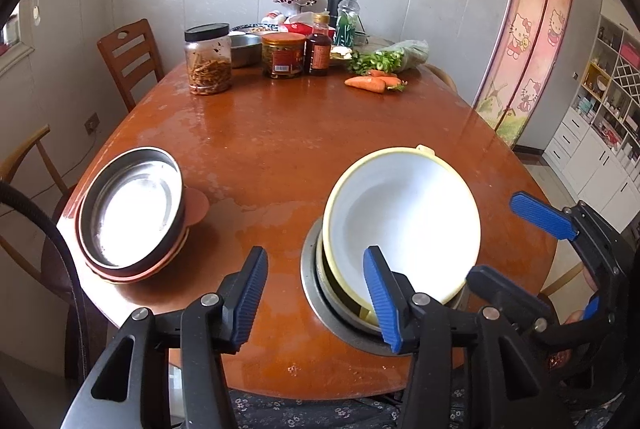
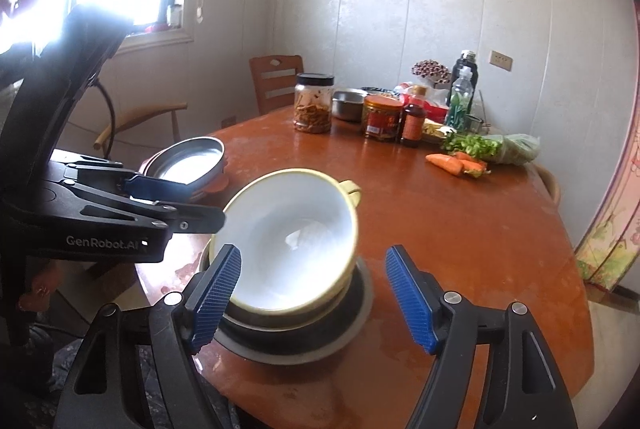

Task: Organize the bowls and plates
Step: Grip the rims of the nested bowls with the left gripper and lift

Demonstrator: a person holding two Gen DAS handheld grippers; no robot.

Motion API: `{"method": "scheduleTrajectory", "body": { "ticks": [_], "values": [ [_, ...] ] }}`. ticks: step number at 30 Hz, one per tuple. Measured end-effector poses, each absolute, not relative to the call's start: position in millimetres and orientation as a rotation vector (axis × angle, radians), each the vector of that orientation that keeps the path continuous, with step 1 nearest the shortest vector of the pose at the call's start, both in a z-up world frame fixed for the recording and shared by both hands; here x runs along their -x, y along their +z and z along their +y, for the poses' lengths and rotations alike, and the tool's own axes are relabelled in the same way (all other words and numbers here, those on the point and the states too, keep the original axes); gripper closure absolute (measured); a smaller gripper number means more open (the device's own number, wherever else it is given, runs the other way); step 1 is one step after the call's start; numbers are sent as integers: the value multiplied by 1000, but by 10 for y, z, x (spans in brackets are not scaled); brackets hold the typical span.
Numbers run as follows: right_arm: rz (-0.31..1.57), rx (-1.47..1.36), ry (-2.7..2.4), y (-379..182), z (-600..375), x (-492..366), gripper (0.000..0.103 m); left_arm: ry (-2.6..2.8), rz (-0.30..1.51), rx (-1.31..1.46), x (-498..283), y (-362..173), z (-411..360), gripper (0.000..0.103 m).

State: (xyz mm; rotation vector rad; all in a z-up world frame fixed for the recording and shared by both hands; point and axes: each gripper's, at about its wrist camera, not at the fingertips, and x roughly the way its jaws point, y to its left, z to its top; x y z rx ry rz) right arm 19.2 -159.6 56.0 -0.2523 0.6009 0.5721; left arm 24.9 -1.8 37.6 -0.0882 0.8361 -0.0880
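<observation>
Yellow-rimmed bowl (image 2: 288,241) sits tilted in a steel dish (image 2: 296,329), hiding most of it. Both the left gripper (image 1: 316,293) and right gripper (image 2: 314,299) are open, holding nothing. "GenRobot.AI" shows.

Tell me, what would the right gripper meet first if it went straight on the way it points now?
Probably the white bowl with the yellow rim, lying just ahead between the open right gripper fingers' line; depth is unclear.
</observation>
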Motion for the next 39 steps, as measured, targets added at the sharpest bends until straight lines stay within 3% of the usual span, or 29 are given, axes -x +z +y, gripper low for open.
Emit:
{"method": "scheduleTrajectory", "body": {
  "ticks": [5,39],
  "values": [
    [610,231,552,569,-1648,-155,25,-70,827,88,-192,376,31,45],
    [868,-89,488,120,-1800,-532,25,-102,942,97,-587,-84,-35,37]
  ]
}}
